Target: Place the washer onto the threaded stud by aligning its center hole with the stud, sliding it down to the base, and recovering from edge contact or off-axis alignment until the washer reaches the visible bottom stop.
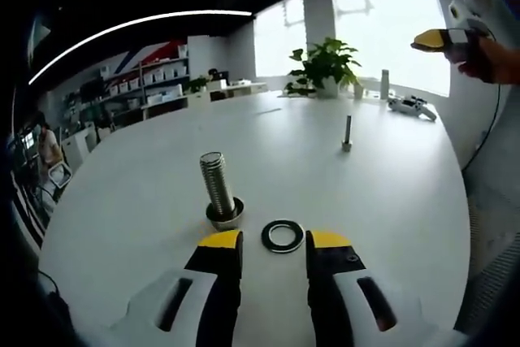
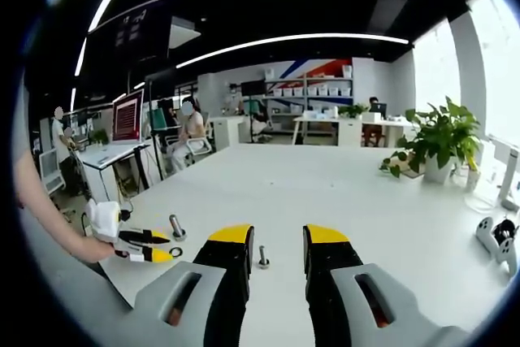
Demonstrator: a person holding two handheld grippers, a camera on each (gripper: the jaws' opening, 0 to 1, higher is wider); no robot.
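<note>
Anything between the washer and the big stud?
No. In the left gripper view only bare white table separates the washer from the stud.

A broad white surface (image 1: 146,193) carries everything. Near its front edge a thick stud (image 1: 219,188) stands upright, tilted slightly, in a round base, and a washer (image 1: 283,236) lies flat just beside it, apart from it. A thin bolt (image 1: 347,133) stands toward the middle. At the far edge sit a potted plant (image 1: 323,67), a bottle (image 1: 384,84) and a white controller (image 1: 412,106).
</note>
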